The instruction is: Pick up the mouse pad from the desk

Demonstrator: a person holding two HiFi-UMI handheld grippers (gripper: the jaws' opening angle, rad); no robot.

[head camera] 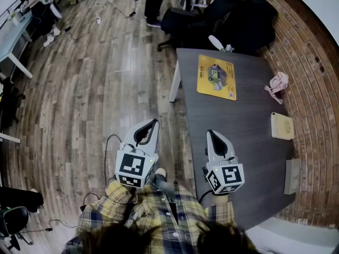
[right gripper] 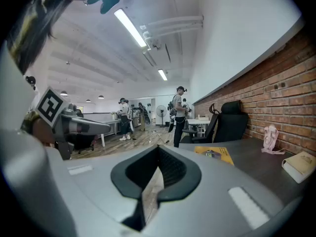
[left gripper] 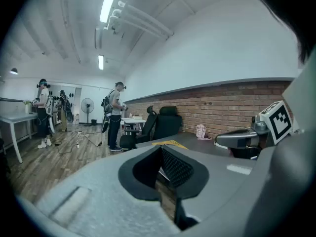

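Note:
The yellow mouse pad (head camera: 216, 77) with a printed picture lies flat at the far left of the dark grey desk (head camera: 249, 152). It shows small and far off in the left gripper view (left gripper: 168, 143) and in the right gripper view (right gripper: 216, 153). My left gripper (head camera: 153, 121) hangs over the wooden floor, left of the desk, shut and holding nothing. My right gripper (head camera: 210, 133) hovers over the desk's near left part, also shut and empty. Both point towards the pad from well short of it. Close up, the left gripper (left gripper: 160, 149) and the right gripper (right gripper: 158, 149) have their jaws together.
A pink cloth (head camera: 277, 83), a beige box (head camera: 282, 126) and a grey flat object (head camera: 292, 176) lie along the desk's right side by the brick wall. Black office chairs (head camera: 233, 15) stand beyond the far end. People (right gripper: 178, 107) stand farther down the room.

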